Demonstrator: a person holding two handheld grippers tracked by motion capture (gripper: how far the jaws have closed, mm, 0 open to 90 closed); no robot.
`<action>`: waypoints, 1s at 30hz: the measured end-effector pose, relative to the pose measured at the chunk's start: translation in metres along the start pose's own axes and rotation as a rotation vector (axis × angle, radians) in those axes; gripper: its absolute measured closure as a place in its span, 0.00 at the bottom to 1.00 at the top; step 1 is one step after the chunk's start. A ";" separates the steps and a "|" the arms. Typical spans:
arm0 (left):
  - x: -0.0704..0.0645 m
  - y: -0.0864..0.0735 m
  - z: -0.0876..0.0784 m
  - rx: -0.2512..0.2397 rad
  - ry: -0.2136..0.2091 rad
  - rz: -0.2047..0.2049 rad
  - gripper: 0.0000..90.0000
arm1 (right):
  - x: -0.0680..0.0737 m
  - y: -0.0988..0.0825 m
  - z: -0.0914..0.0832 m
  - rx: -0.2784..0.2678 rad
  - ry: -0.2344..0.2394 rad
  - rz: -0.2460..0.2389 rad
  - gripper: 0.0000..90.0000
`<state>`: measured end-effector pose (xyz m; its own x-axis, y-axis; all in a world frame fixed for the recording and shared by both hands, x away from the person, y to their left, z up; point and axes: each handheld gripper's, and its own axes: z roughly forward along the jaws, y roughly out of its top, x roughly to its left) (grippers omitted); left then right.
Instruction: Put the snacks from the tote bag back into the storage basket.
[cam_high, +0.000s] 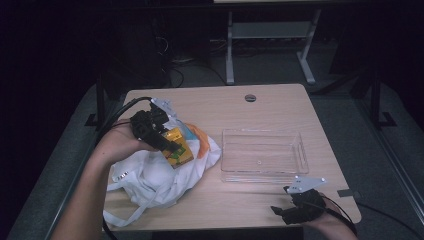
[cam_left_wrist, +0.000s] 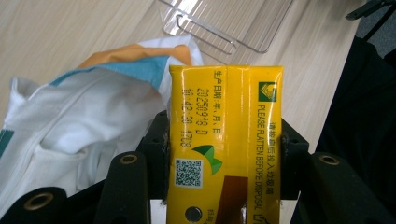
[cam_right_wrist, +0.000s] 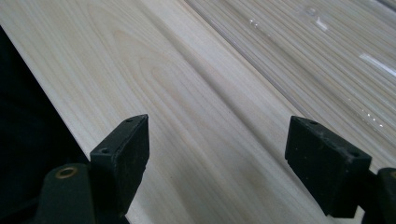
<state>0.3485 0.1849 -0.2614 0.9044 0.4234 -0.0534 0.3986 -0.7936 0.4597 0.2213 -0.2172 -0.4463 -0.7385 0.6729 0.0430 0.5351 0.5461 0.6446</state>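
My left gripper (cam_high: 170, 146) is shut on a yellow drink carton (cam_high: 179, 148), held just above a white cloth bag (cam_high: 155, 177) at the table's left. In the left gripper view the yellow drink carton (cam_left_wrist: 229, 140) stands clamped between the two black jaws, and the left gripper (cam_left_wrist: 224, 154) hovers over the white cloth bag (cam_left_wrist: 79, 121). A clear plastic tray (cam_high: 295, 150) lies right of the bag, with nothing in it. My right gripper (cam_high: 278, 212) rests near the front edge, below the tray. The right gripper (cam_right_wrist: 217, 149) is open over bare wood.
The wooden table (cam_high: 240, 115) has a round cable hole (cam_high: 250, 97) at the back. A corner of the clear tray (cam_left_wrist: 219, 23) shows beyond the carton, and the tray's wall (cam_right_wrist: 327, 56) lies just ahead of the right jaws. Dark floor surrounds the table.
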 end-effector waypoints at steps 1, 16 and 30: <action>-0.001 0.001 0.001 -0.004 -0.002 -0.001 0.57 | 0.000 0.000 0.000 -0.001 0.000 0.000 0.24; -0.008 0.029 0.011 0.007 -0.031 0.051 0.57 | 0.001 0.000 -0.001 -0.002 0.003 -0.002 0.24; -0.016 0.051 0.030 0.019 -0.051 0.138 0.57 | 0.001 0.000 -0.001 -0.003 0.004 -0.006 0.24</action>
<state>0.3594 0.1243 -0.2637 0.9572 0.2873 -0.0359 0.2722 -0.8508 0.4494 0.2203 -0.2167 -0.4459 -0.7431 0.6678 0.0424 0.5295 0.5481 0.6475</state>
